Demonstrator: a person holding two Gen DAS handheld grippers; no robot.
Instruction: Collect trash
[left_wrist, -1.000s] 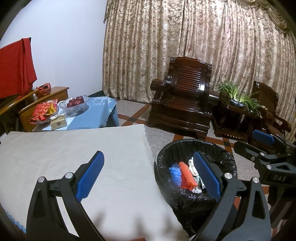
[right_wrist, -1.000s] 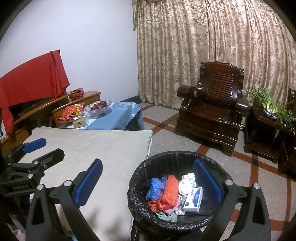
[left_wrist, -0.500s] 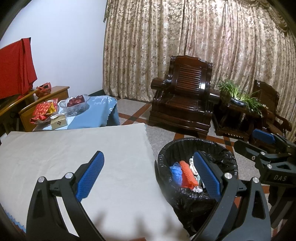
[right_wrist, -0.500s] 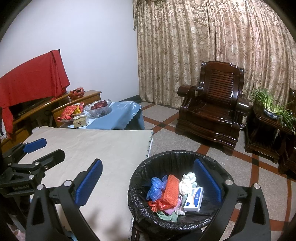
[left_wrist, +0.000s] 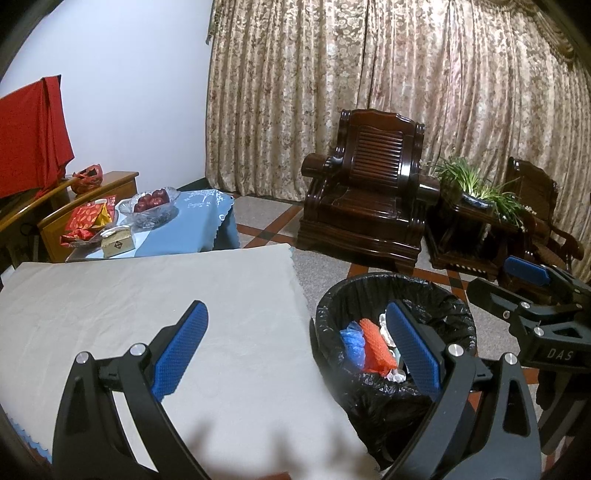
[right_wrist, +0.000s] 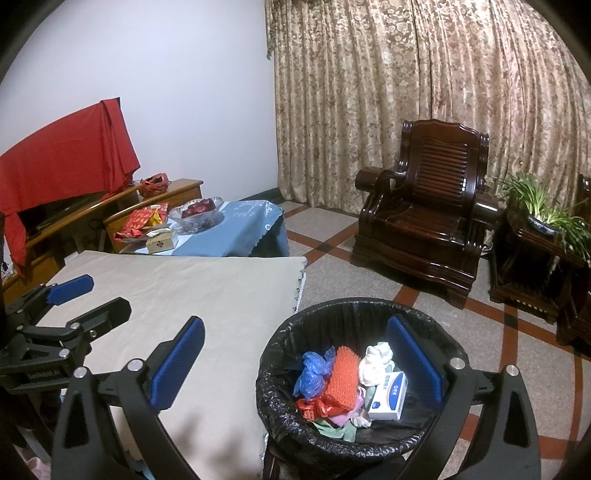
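Grippers: left gripper and right gripper both have their blue-padded jaws spread wide with nothing between them; the left hangs over the near right part of the worktop, the right over the bin.
Worktop: pale beige cloth-covered worktop shows no loose item on the part in view; its near edge is hidden behind the gripper frames, so a stray scrap there could be missed.
Bin: round waste bin lined with a black plastic bag stands on the floor just off the worktop's right edge.
Trash: crumpled blue plastic bag, orange ridged foam net, white wadded tissue and small white-and-blue cardboard box lie piled inside the bin, below its rim.
Risk, liner: the bag is only folded over the rim; a jaw lowered carelessly could snag it and pull it loose or tip the bin.
Risk, collision: the two grippers are near each other beside the bin and could knock together if both move inward.
Risk, wrong target: red snack packets and cut-glass bowl of red fruit on the far blue-clothed side table look like kept goods, not trash; grabbing them would be a mistake.
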